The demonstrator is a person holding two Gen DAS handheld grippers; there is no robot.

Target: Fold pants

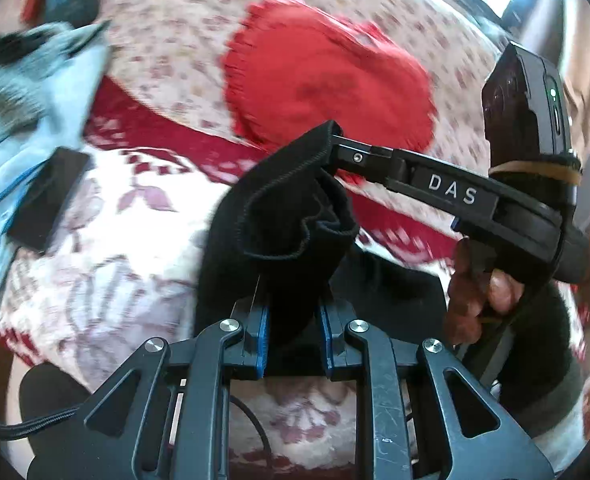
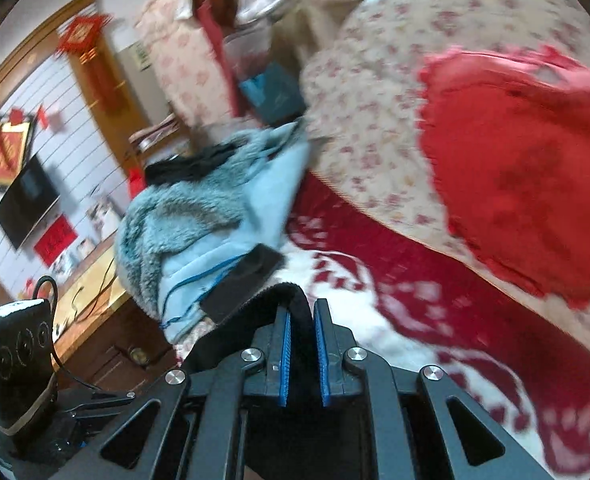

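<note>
Left gripper (image 1: 293, 316) pinched the black pants (image 1: 279, 216), bunched above the bed (image 1: 95, 280); we judged a thin bite could slip. Right gripper (image 2: 302, 320) clamped a black hem. We noted a blue jacket (image 2: 215, 240) and red cushion (image 2: 527, 168) crowding the folding space.

The black fabric pants (image 1: 279, 216) sit bunched between the fingers of the left gripper (image 1: 295, 320), lifted above the red-and-white patterned blanket (image 1: 95, 280). The right gripper (image 1: 337, 136) enters from the right, its tip at the pants' upper edge, a hand (image 1: 479, 288) on its handle. Behind the pants lies the red knitted cloth (image 1: 327, 80) on a floral-print cover (image 1: 167, 20). To the left — the pale blue fleece-lined jacket (image 1: 23, 128), with a flat black rectangular box (image 1: 49, 196) resting at its edge.
</note>
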